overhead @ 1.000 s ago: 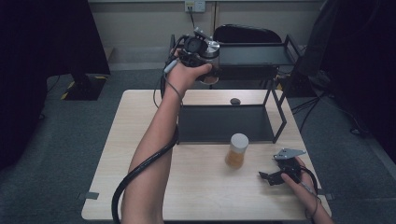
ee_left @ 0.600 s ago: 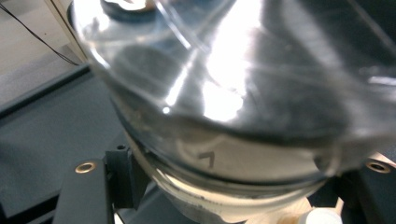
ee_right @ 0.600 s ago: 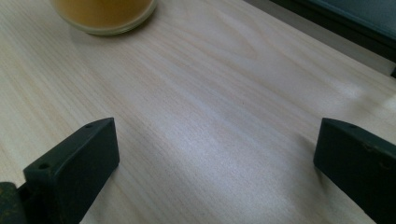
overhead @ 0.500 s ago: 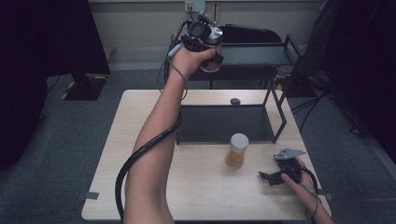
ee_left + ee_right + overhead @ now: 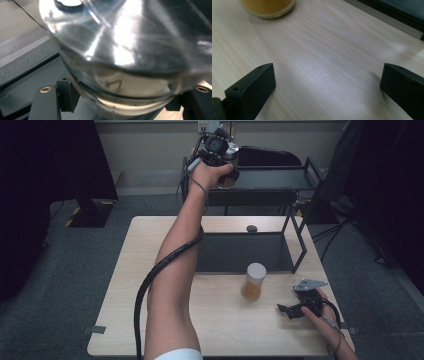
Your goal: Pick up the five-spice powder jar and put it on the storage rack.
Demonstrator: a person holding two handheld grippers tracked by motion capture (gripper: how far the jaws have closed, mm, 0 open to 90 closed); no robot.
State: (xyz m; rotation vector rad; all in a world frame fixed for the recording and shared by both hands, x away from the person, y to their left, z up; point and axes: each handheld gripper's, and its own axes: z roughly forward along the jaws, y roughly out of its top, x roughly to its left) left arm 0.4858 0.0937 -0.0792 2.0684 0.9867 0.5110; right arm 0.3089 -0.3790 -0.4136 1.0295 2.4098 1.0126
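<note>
My left gripper (image 5: 219, 151) is raised at arm's length over the left end of the black rack's top shelf (image 5: 280, 177). It is shut on a clear jar (image 5: 230, 167). In the left gripper view the glassy jar (image 5: 125, 50) sits tight between the two jaws of that gripper (image 5: 122, 98). A second jar (image 5: 253, 282), amber with a white lid, stands on the table in front of the rack. My right gripper (image 5: 289, 310) rests open on the table's front right. In the right gripper view that gripper (image 5: 329, 85) holds nothing, and the amber jar's base (image 5: 267, 7) lies ahead to the left.
The rack's lower tray (image 5: 240, 252) lies on the back half of the light wooden table (image 5: 130, 285). A small dark object (image 5: 252, 228) sits behind the tray. A thick black cable (image 5: 145, 290) hangs along the left forearm. Grey carpet surrounds the table.
My left gripper has carried the clear jar farther back and to the right over the top shelf. The right gripper and the amber jar have not moved.
</note>
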